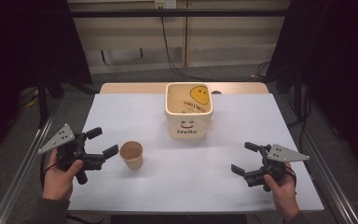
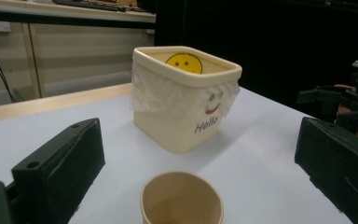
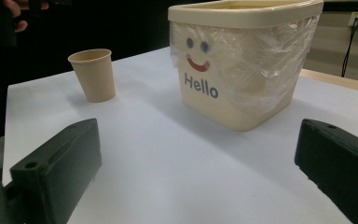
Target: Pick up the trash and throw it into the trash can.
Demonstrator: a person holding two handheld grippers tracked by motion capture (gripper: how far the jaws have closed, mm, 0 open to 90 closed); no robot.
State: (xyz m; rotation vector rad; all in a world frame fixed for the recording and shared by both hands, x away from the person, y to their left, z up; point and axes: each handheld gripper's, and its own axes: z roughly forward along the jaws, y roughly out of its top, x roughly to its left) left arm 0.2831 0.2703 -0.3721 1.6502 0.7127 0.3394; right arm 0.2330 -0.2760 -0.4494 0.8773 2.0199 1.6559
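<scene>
Paper cup [image 1: 132, 155] stands upright at the bin's [image 1: 189, 112] seven o'clock; left gripper [image 1: 103, 142], released, should straddle it squarely before closing gently. Right gripper [image 1: 242, 157] waits released.

Upright empty paper cup [image 1: 132, 155] near cream plastic-lined "Hello" bin [image 1: 189, 122].

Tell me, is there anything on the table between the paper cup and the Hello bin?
No, nothing. In the high view, the stretch between the paper cup and the Hello bin is bare white table. The right gripper view shows the same empty gap.
</scene>
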